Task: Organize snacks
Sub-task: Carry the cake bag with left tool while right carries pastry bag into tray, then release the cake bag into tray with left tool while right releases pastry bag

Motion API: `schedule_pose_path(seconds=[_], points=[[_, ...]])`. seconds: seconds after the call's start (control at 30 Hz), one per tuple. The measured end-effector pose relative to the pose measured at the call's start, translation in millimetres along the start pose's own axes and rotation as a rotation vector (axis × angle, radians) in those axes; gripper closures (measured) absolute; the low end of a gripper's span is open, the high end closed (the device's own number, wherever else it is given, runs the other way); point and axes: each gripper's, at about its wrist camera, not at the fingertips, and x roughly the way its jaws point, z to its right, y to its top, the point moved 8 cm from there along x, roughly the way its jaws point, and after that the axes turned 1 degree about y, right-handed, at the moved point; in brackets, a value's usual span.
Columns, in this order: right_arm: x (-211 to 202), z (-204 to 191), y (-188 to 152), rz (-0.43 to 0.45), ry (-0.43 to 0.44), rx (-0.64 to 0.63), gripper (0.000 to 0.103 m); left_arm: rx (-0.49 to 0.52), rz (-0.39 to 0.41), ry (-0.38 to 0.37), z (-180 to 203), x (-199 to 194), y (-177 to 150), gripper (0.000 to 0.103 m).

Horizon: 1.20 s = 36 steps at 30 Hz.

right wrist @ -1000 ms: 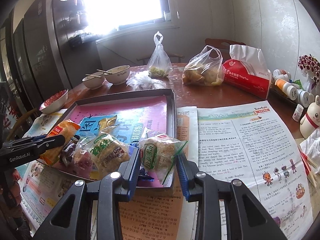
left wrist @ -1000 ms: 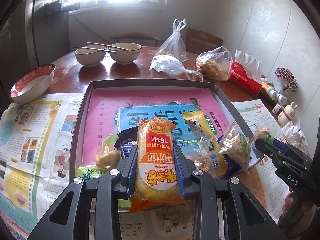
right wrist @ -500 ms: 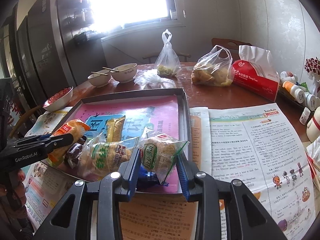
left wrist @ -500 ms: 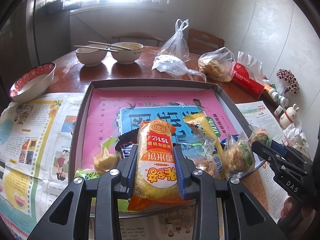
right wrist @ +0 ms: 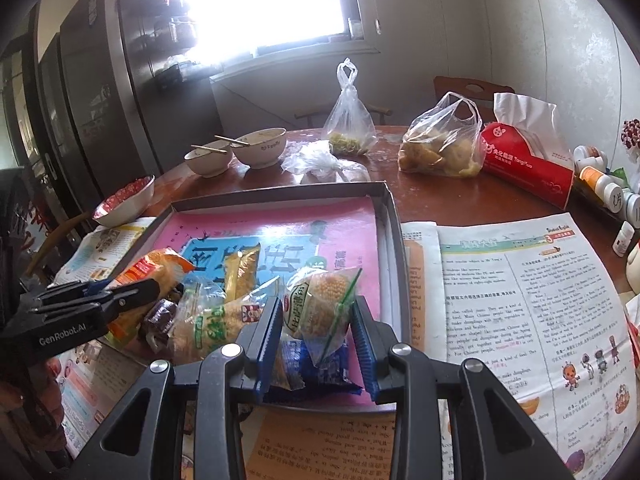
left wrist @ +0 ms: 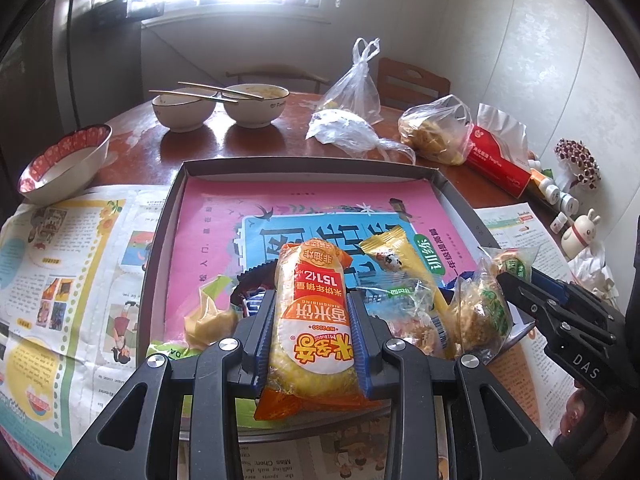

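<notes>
My left gripper is shut on an orange and yellow rice cracker packet, held over the near edge of the grey tray. The tray is lined with a pink and blue poster. My right gripper is shut on a clear packet of puffed rice with a green label, over the tray's near right corner. Each gripper shows in the other's view: the right gripper and the left gripper. Several loose snacks lie in the tray's near part, among them a yellow packet and a blue packet.
Newspapers cover the wooden table on both sides of the tray. Behind it stand two bowls with chopsticks, a red-patterned bowl, plastic bags and a red tissue pack. Small bottles and a rabbit figurine line the right edge.
The right gripper with its clear packet has shifted slightly left, further in over the tray's near right corner. The left gripper and its packet have stayed put.
</notes>
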Motion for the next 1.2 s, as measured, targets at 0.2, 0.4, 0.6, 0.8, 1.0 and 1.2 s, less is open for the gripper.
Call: schedule_pose_path(seconds=[0.2, 0.4, 0.6, 0.8, 1.0, 1.2], points=[[6, 0, 1, -0.004, 0.013, 0.012, 0.068, -0.001, -0.002, 0.001, -1, 1, 1, 0.069], [9, 7, -3, -0.021, 0.017, 0.039, 0.068, -0.002, -0.002, 0.002, -2, 2, 1, 0.069], [8, 13, -9, -0.04, 0.013, 0.056, 0.068, -0.004, -0.002, 0.0, -2, 2, 2, 0.069], [4, 17, -13, -0.043, 0.01, 0.065, 0.068, -0.002, -0.002, -0.002, -1, 0, -1, 0.069], [3, 18, -16, -0.05, 0.016, 0.072, 0.068, 0.001, 0.0, 0.0, 1, -2, -2, 0.068], [1, 18, -18, -0.056, 0.015, 0.064, 0.068, 0.003, -0.001, 0.0, 2, -5, -4, 0.068]])
